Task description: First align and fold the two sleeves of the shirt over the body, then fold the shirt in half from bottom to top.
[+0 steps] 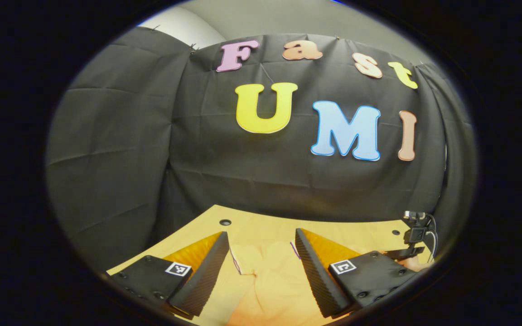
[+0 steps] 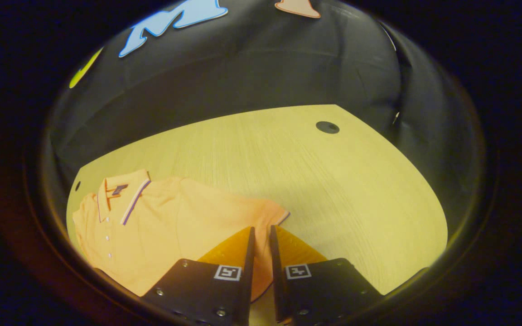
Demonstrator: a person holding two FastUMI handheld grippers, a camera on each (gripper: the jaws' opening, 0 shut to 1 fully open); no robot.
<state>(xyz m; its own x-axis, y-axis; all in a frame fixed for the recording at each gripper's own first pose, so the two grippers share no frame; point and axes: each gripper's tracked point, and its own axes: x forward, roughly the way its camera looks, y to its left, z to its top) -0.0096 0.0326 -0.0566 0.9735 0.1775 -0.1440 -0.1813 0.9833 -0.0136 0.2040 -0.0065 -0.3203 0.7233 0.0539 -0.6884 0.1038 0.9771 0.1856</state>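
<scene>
Orange shirt (image 2: 184, 217) flat on table (image 2: 333, 181), collar at 9 o'clock. Right gripper (image 2: 261, 235) jaws narrow, seemingly pinching sleeve hem (image 2: 265, 285); left gripper (image 1: 261, 253) wide. Risk: thin hem slipping free, misaligning fold.

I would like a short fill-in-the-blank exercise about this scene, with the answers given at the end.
1. The orange shirt lies on a wooden ____.
2. In the left gripper view, the left claw has its fingers wide ____ above the shirt.
3. In the right gripper view, the right claw has its fingers nearly ____, near the shirt's sleeve.
4. The shirt's collar has a striped ____.

Answers: table; open; closed; edge
</scene>
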